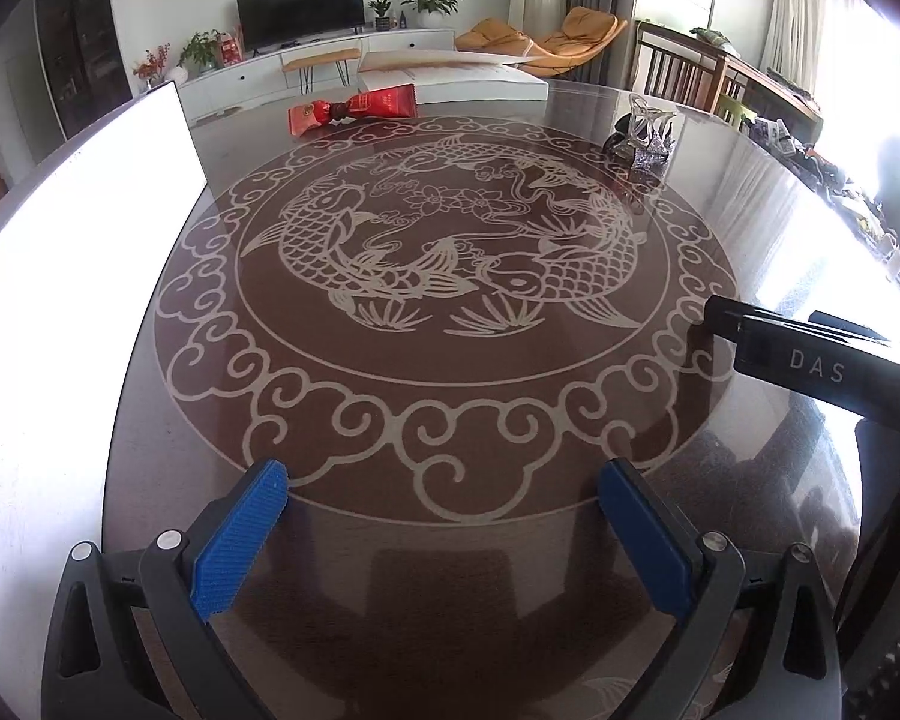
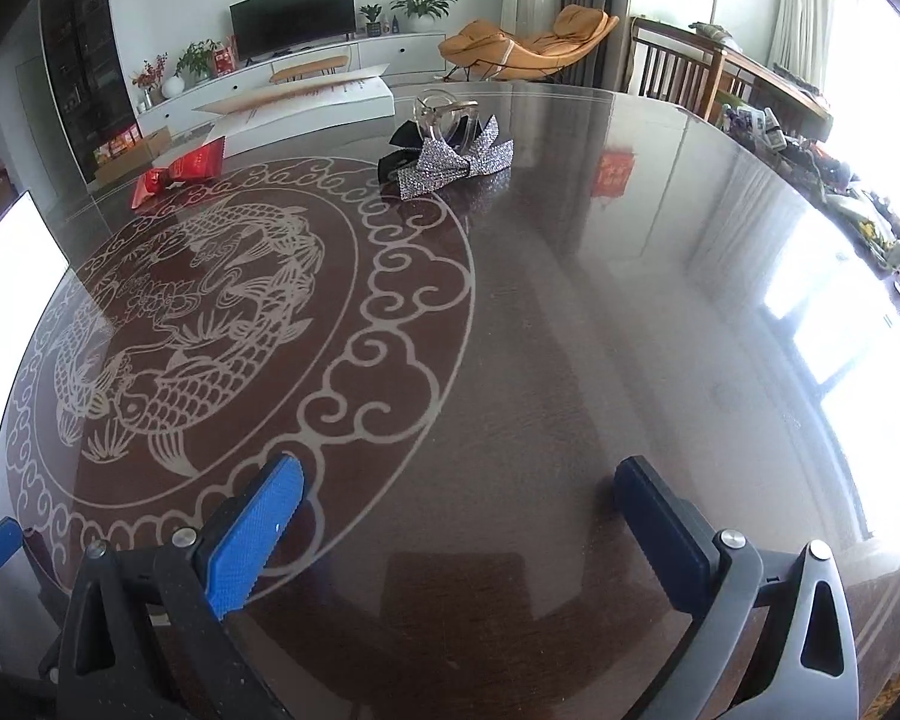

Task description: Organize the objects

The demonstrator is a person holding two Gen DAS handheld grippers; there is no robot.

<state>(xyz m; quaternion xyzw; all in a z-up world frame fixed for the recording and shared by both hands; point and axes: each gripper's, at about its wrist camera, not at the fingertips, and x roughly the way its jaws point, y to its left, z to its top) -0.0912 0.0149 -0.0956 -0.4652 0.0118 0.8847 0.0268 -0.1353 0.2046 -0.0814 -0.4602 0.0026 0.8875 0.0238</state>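
- The left gripper [image 1: 444, 516] and right gripper [image 2: 459, 516] are both hovering wide open over the glass table [image 2: 600, 312], holding nothing.
- The sequined bow [image 2: 450, 165] is lying far across the table, touching a clear claw clip [image 2: 444, 111].
- A red packet [image 1: 354, 109] is sitting well apart on the far left.
- The bow is probably handling light and floppy; its knotted centre is looking like the best pinch point. The clip is likely slippery and brittle.

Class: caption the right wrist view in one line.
Open right gripper above the table, facing a sequined bow.
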